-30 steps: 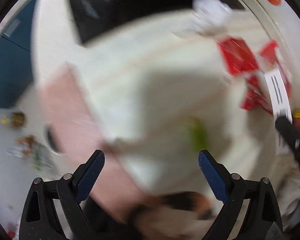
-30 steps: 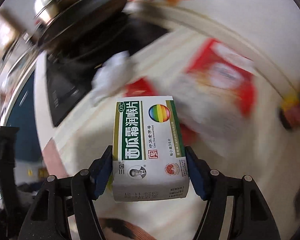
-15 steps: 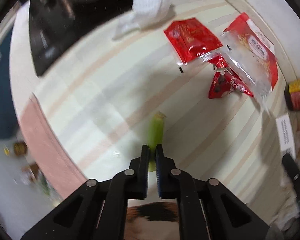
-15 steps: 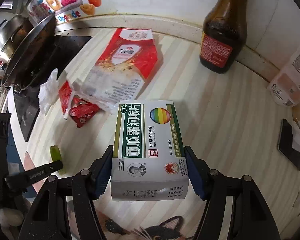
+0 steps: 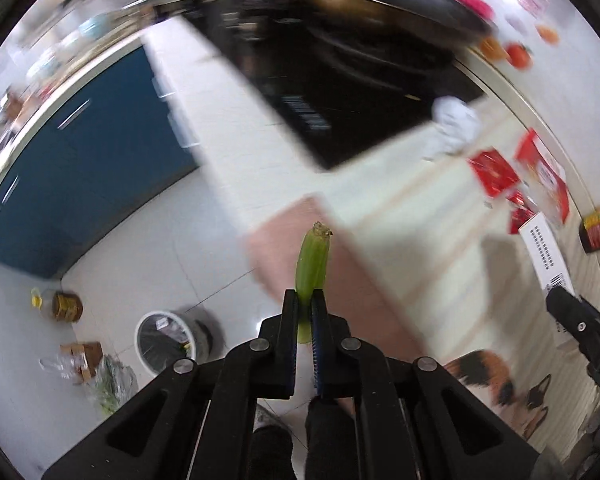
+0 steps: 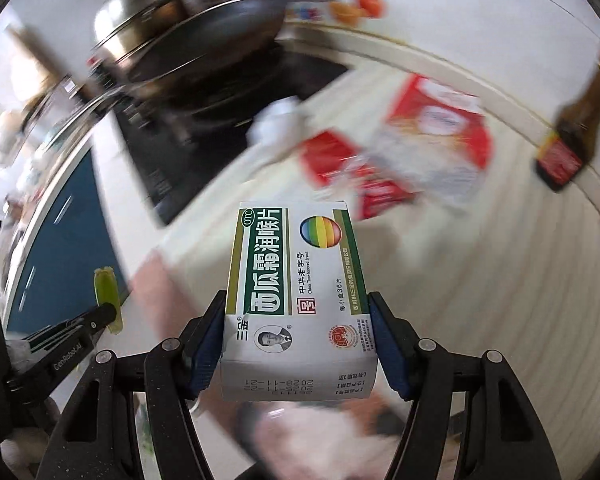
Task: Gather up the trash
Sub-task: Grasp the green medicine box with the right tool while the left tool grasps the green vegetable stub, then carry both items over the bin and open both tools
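The left gripper (image 5: 305,306) pinches a green stalk (image 5: 313,264) at frame centre; the right gripper (image 6: 296,316) clamps a medicine box (image 6: 296,280) mid-frame.

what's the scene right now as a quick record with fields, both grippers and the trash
left gripper: shut on green stalk, stalk sticks out past the fingertips
right gripper: shut on medicine box, gripped by its two sides
bin: on the floor below the counter edge, dark liner, open top
still on counter: red wrappers, white crumpled tissue, red and clear bag
other: brown bottle by the wall, black cooktop with a pan
image quality: background blurred
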A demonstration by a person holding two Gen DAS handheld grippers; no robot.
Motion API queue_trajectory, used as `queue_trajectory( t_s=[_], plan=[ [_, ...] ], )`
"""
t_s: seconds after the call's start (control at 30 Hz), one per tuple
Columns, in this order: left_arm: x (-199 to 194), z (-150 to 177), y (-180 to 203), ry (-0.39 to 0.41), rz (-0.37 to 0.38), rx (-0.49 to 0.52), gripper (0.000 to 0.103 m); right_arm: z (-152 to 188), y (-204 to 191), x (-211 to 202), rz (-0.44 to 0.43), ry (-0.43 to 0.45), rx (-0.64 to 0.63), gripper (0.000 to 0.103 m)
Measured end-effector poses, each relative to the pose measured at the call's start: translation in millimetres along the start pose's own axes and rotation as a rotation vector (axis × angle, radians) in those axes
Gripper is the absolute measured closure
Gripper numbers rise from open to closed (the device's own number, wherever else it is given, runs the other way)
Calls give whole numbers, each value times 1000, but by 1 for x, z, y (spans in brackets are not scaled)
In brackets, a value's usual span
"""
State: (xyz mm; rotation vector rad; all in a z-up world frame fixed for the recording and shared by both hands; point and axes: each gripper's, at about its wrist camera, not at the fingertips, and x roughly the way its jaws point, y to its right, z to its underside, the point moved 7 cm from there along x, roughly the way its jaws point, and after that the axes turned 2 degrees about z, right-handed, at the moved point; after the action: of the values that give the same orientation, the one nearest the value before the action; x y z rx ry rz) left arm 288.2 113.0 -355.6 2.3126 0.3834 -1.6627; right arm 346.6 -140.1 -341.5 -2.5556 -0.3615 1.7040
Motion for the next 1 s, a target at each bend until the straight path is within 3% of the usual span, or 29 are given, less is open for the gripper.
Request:
queue_trajectory(
  t_s=[0.17,0.37,0.47,0.63,0.7,0.87,1.0],
  plan=[
    [-6,31,-97,5,-25,-146,100,41,-104,21,-69,-60,-137,34],
    [44,112,-221,-112,-1,-373,99,122,-227,83,-171,-183,-262,34],
    [93,155,-279,-183,25,-493,99,165,-275,129,-215,-260,-293,34],
    [190,225,-368,-289,75,-700,99,265,-353,253,-263,-457,-366,34],
    [237,251,-399,-325,73,-757,99,294,-372,297,-258,-488,-402,34],
    [326,296,-439,-402,114,-846,99,367,-407,417,-243,-589,-478,34],
    [379,319,-463,-443,114,-893,94,408,-422,488,-248,-672,-490,33]
  ],
)
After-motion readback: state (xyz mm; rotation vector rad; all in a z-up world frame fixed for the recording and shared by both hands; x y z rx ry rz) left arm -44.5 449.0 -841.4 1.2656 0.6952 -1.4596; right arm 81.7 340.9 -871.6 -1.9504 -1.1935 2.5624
